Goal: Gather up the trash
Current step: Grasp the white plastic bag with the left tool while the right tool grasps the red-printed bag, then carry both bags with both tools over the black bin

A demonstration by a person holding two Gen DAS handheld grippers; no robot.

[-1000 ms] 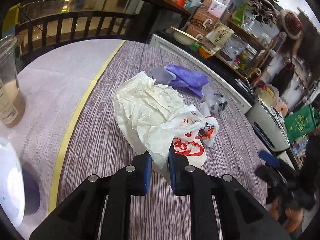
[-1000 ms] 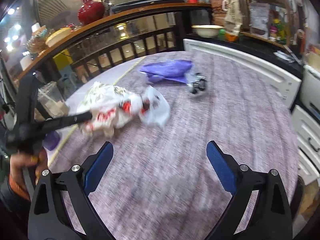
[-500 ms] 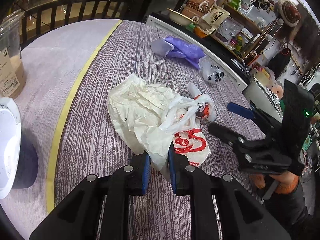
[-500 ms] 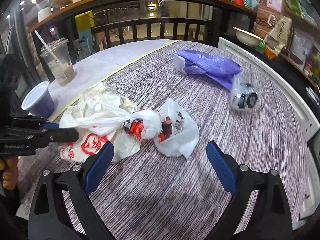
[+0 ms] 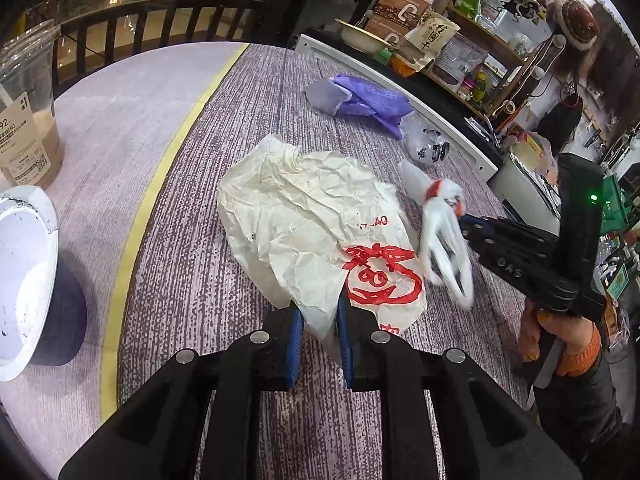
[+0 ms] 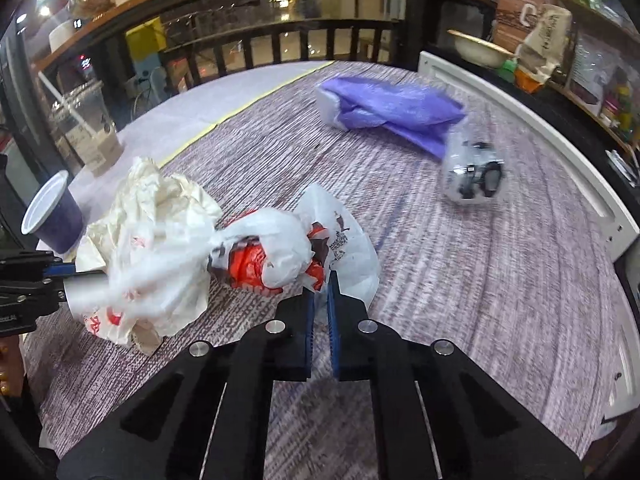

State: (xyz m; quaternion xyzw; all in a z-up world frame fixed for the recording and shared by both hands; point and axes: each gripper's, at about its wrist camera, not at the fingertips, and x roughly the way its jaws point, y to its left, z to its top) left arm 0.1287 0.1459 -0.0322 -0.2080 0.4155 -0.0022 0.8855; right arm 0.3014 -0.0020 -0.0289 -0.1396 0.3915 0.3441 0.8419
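A crumpled cream paper bag with red print (image 5: 316,224) lies on the purple woven table mat (image 5: 240,128). My left gripper (image 5: 320,316) is shut on its near edge. A knotted white plastic bag with red contents (image 6: 276,256) lies right of it; it also shows in the left wrist view (image 5: 444,228). My right gripper (image 6: 319,284) is shut on that plastic bag's near flap. The paper bag also shows in the right wrist view (image 6: 160,236), left of the plastic bag.
A purple plastic bag (image 5: 368,100) and a small clear bag with dark contents (image 5: 428,146) lie farther back. A purple paper cup (image 6: 52,216) and a clear drink cup (image 5: 24,120) stand at the left. A white counter edge (image 6: 540,132) borders the right.
My right gripper moved in from the right and closed on the white plastic bag, which has shifted off the paper bag. My left gripper stays shut on the paper bag.
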